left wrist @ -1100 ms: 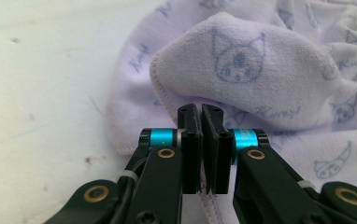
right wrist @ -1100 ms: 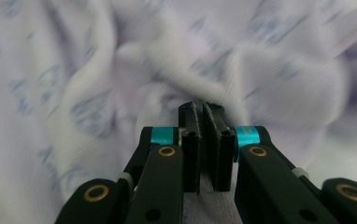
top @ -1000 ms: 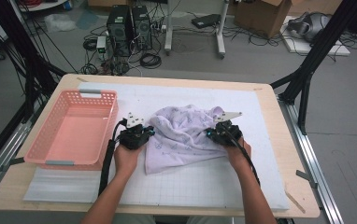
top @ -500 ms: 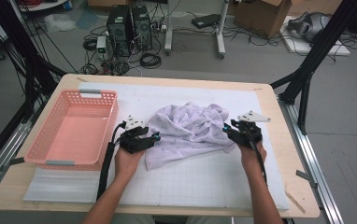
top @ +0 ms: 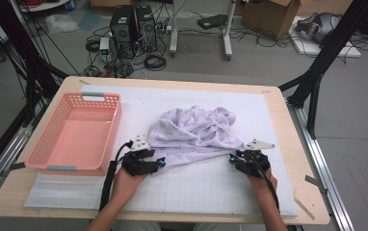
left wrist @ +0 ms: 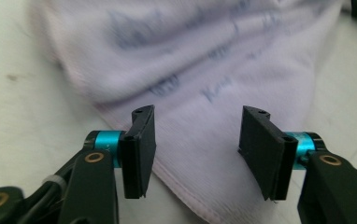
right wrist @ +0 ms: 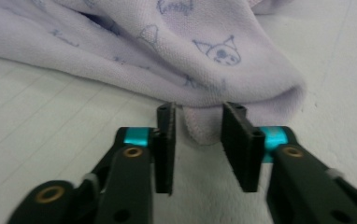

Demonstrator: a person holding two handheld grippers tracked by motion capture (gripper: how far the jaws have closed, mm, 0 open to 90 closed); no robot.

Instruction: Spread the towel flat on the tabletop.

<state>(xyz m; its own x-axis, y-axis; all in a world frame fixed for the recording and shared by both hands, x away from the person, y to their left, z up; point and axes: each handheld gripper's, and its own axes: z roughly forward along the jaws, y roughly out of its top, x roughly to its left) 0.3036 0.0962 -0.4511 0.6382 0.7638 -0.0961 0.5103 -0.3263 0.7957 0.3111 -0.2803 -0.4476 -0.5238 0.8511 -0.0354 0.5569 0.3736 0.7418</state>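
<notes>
A pale lilac cloth point(top: 196, 132) with small printed cartoon figures lies bunched on the white gridded mat point(top: 206, 187). My left gripper point(top: 159, 162) sits at the cloth's near left corner. In the left gripper view its jaws point(left wrist: 197, 119) stand wide apart, having just opened, over the cloth's hemmed corner point(left wrist: 200, 177) without pressing it. My right gripper point(top: 233, 158) is at the cloth's near right corner. In the right gripper view its jaws point(right wrist: 197, 112) have just been closing. A small folded edge of the cloth point(right wrist: 200, 128) sits between them with gaps on both sides.
A pink plastic basket point(top: 71, 168) stands with nothing in it on the left of the table, close to my left hand. The wooden table's right edge point(top: 295, 144) lies beyond the mat. Black frame legs, cables and computer cases stand on the floor behind.
Both grippers have come toward the person and opened, the right one also moving right. The cloth's near edge is now drawn out wider between them.
</notes>
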